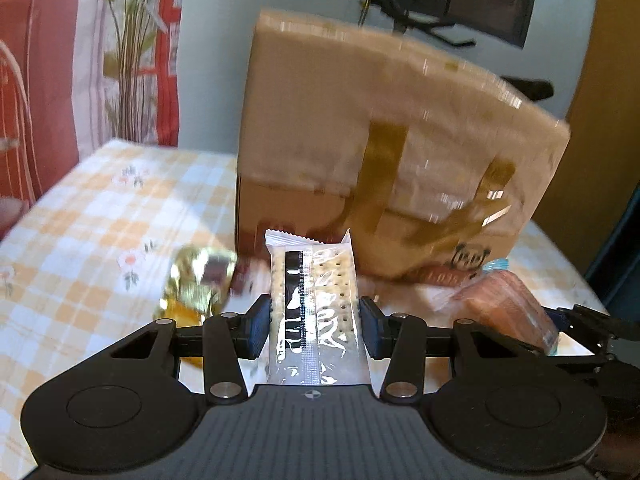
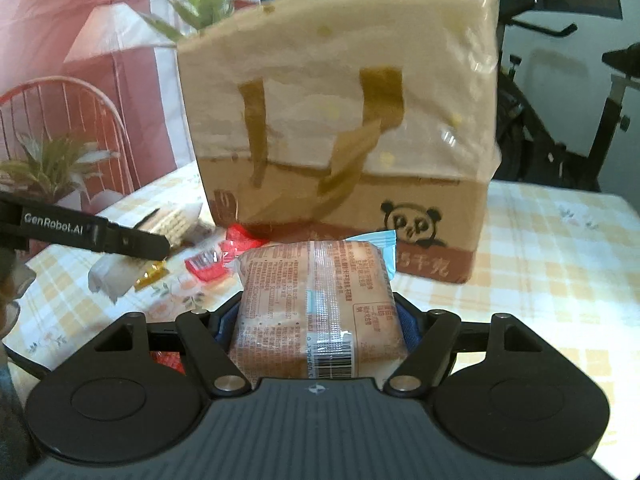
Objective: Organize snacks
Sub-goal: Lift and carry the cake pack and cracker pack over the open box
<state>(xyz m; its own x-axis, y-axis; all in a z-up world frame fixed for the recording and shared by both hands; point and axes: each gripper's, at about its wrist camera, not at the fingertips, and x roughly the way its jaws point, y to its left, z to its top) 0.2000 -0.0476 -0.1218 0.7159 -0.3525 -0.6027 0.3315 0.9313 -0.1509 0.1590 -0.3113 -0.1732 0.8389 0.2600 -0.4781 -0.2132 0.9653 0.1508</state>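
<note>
We note the left claw [image 1: 314, 322] clamped on a clear-wrapped cracker pack [image 1: 312, 292], its blue pads pressing both long sides while the pack stands up between them, its serrated top edge pointing away from the claw. Straight beyond the left claw stands the cardboard box [image 1: 380, 140], its raised flap marked with strips of brown tape; the view is blurred there. Just left of the claw's left finger lies a gold foil snack [image 1: 192, 284] on the checked tabletop [image 1: 100, 208]. At the far right of this view we see the other claw's pinkish packet. The right claw [image 2: 316, 324] is clamped on that pink pastry packet [image 2: 316, 304], barcode facing the camera, its width filling the span between the pads. Beyond it the same box shows a panda drawing at its lower right. Left of the right claw, on the tabletop, lie red-wrapped snacks [image 2: 208, 264] and a pale wrapped packet [image 2: 116, 276], with the left claw's finger reaching in above them. A potted plant [image 2: 52, 164] sits further left of the claw.
</note>
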